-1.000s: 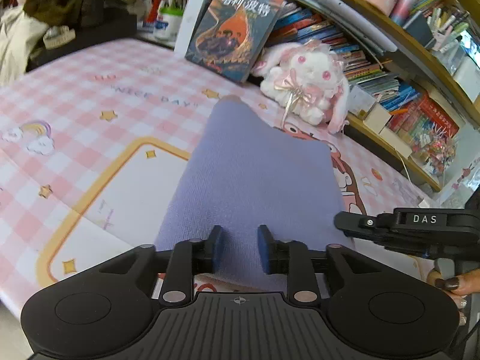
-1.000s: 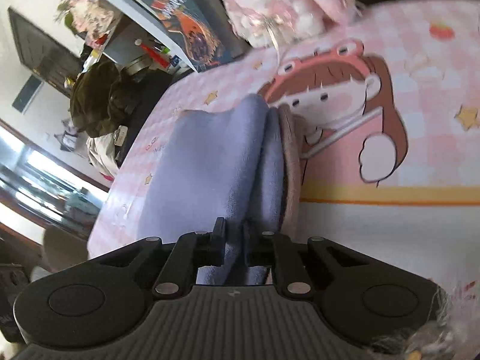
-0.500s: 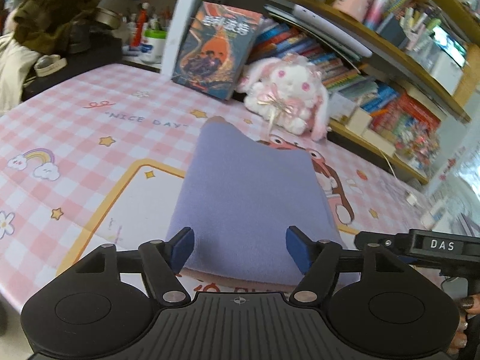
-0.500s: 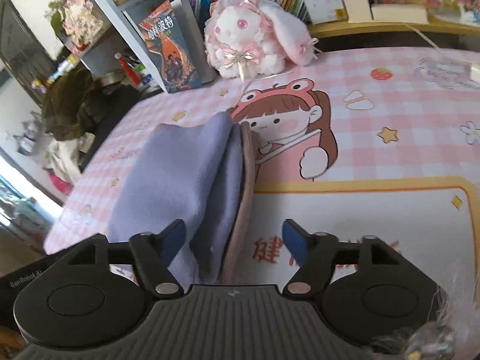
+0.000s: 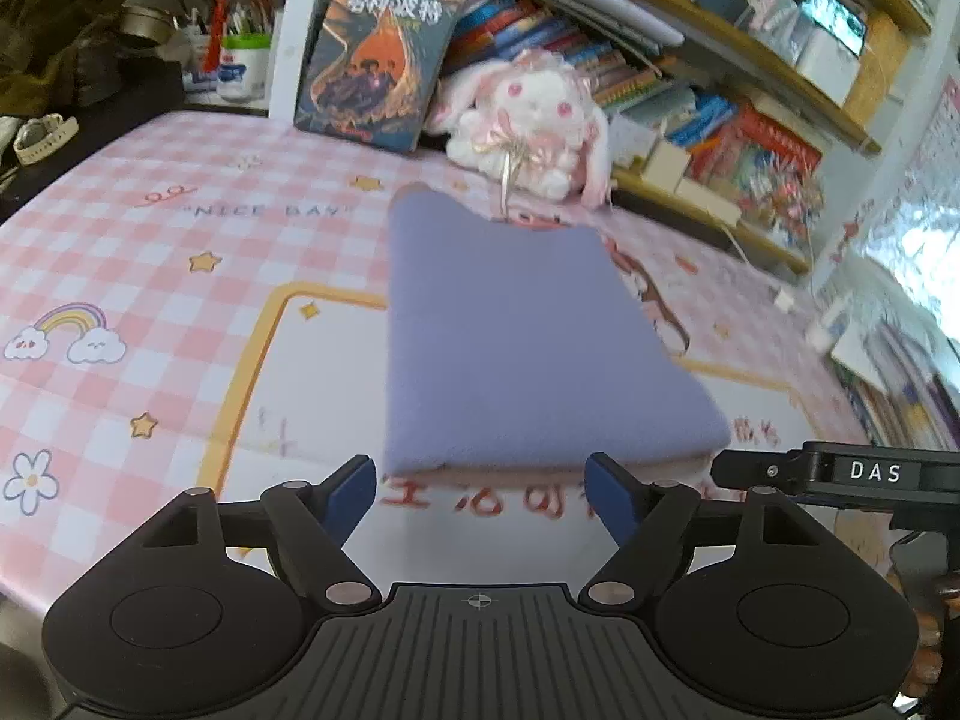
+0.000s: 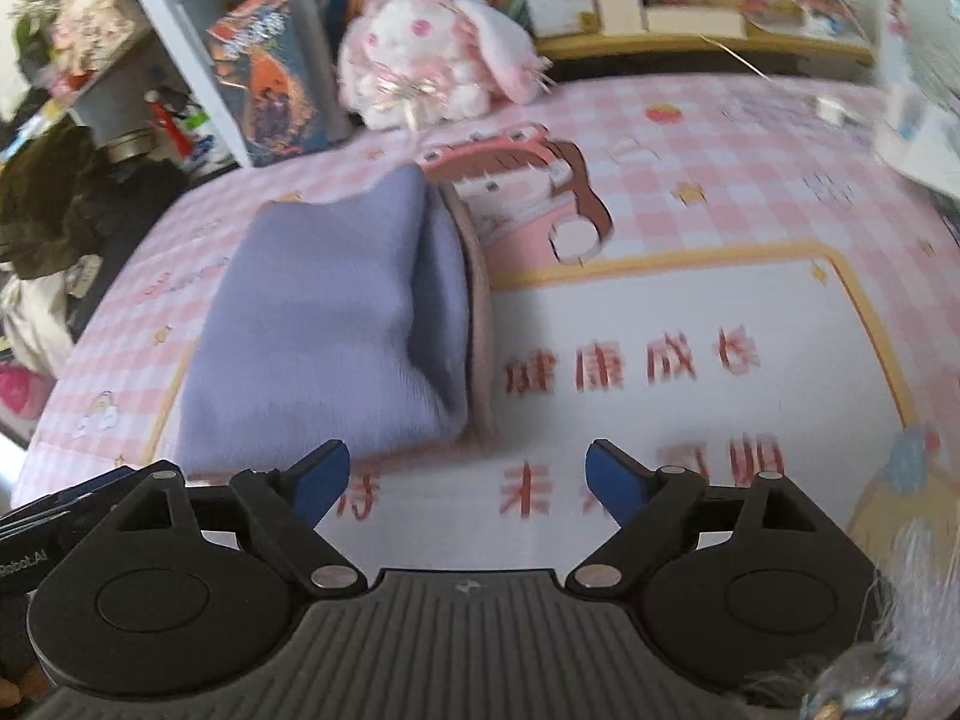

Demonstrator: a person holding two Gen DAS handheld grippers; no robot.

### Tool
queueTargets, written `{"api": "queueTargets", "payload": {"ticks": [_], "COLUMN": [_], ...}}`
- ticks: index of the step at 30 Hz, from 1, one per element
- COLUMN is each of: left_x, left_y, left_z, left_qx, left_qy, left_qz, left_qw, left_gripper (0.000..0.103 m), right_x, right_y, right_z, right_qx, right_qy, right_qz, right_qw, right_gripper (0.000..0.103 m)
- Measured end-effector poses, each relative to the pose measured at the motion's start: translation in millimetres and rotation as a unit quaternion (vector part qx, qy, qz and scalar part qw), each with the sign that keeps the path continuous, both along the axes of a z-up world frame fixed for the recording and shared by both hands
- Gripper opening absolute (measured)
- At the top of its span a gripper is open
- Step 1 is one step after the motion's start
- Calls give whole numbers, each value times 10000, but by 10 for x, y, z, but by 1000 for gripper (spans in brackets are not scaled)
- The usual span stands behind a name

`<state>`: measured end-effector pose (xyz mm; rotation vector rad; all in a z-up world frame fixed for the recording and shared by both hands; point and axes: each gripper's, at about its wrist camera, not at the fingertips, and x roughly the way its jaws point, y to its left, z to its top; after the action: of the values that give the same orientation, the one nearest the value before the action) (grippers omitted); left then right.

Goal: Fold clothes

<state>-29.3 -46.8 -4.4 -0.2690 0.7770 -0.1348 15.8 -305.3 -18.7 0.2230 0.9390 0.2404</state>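
A folded lavender garment (image 5: 516, 336) with a pinkish layer underneath lies flat on the pink checked table mat (image 5: 150, 252). It also shows in the right wrist view (image 6: 336, 324), with its folded layers facing right. My left gripper (image 5: 483, 495) is open and empty, just short of the garment's near edge. My right gripper (image 6: 459, 477) is open and empty, near the garment's near right corner. The right gripper's black body (image 5: 840, 471) shows at the right of the left wrist view.
A white and pink plush rabbit (image 5: 528, 120) and a book (image 5: 378, 54) stand at the back of the table below crowded bookshelves (image 5: 720, 60). Dark clothes (image 6: 42, 198) lie piled off the table's far left. Papers (image 6: 918, 120) lie at the right edge.
Both grippers, shut on the garment's near edge a second ago, have opened, let it go and pulled back. The garment now lies flat on the mat.
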Motion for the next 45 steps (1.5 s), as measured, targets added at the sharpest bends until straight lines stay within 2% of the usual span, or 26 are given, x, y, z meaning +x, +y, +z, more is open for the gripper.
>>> {"api": "queueTargets", "payload": {"ticks": [5, 9, 12, 19, 24, 27, 30, 32, 33, 35, 37, 39, 40, 41, 43, 45], "left_x": [-28, 161, 366, 686, 904, 1006, 1080, 1126, 1144, 1190, 1218, 1238, 1229, 1209, 1157, 1125], "left_y": [241, 548, 690, 670, 708, 727, 705, 681, 659, 608, 563, 531, 513, 470, 331, 236], "left_z": [-7, -20, -59, -244, -393, -458, -474, -482, -484, -483, -459, -432, -401, -342, -193, -134], "left_qx": [-149, -712, -1074, -1433, -1767, -2013, -2195, -2308, -2335, -2345, -2205, -2086, -1996, -1798, -1208, -887], "left_qy": [2, 194, 337, 703, 949, 1049, 1096, 1126, 1140, 1196, 1219, 1238, 1197, 1089, 798, 656], "left_qz": [-69, 156, 240, 203, 411, 462, 496, 501, 490, 490, 549, 609, 621, 599, 430, 297], "left_qw": [9999, 9971, 9934, 9870, 9788, 9728, 9682, 9652, 9644, 9635, 9662, 9682, 9706, 9758, 9885, 9935], "left_gripper": [83, 84, 84, 84, 84, 84, 81, 80, 77, 73, 70, 59, 55, 49, 46, 46], "right_x": [-187, -154, 23, 557, 786, 905, 1014, 1078, 1104, 1148, 1192, 1214, 1208, 1194, 1106, 962], "right_y": [46, -67, -196, -396, -391, -388, -369, -348, -335, -282, -221, -147, -109, -71, 16, 131], "right_z": [-20, 17, 39, -108, -246, -307, -359, -402, -424, -437, -419, -381, -344, -300, -146, 43], "right_qx": [146, 485, 752, 1383, 1769, 1936, 2165, 2366, 2464, 2499, 2424, 2186, 2046, 1898, 1565, 1123], "right_qy": [10, -32, 66, 740, 1081, 1245, 1386, 1530, 1588, 1593, 1555, 1451, 1333, 1187, 661, -24], "right_qz": [-427, -733, -814, -823, -660, -544, -424, -363, -330, -267, -157, 22, 132, 248, 580, 1076], "right_qw": [9990, 9961, 9938, 9842, 9761, 9716, 9655, 9588, 9555, 9547, 9575, 9649, 9697, 9743, 9838, 9878], "right_gripper": [86, 87, 87, 87, 86, 83, 69, 55, 52, 52, 52, 49, 44, 38, 29, 26]}}
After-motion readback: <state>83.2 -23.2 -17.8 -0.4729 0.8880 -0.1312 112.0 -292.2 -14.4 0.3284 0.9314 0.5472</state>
